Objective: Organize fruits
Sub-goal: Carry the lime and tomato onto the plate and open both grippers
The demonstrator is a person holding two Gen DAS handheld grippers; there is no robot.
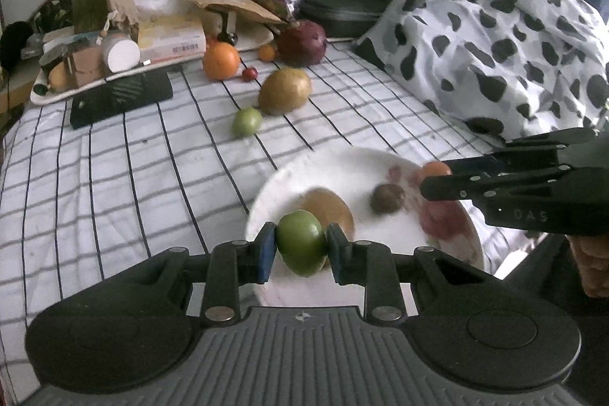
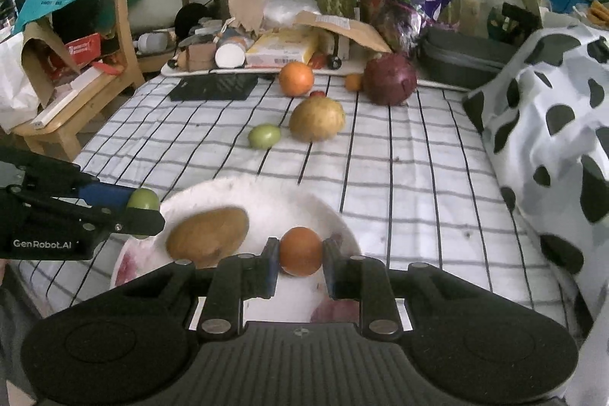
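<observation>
A green fruit is clamped between the pads of the left gripper over the near rim of the white plate. An orange fruit is clamped by the right gripper above the same plate.
</observation>
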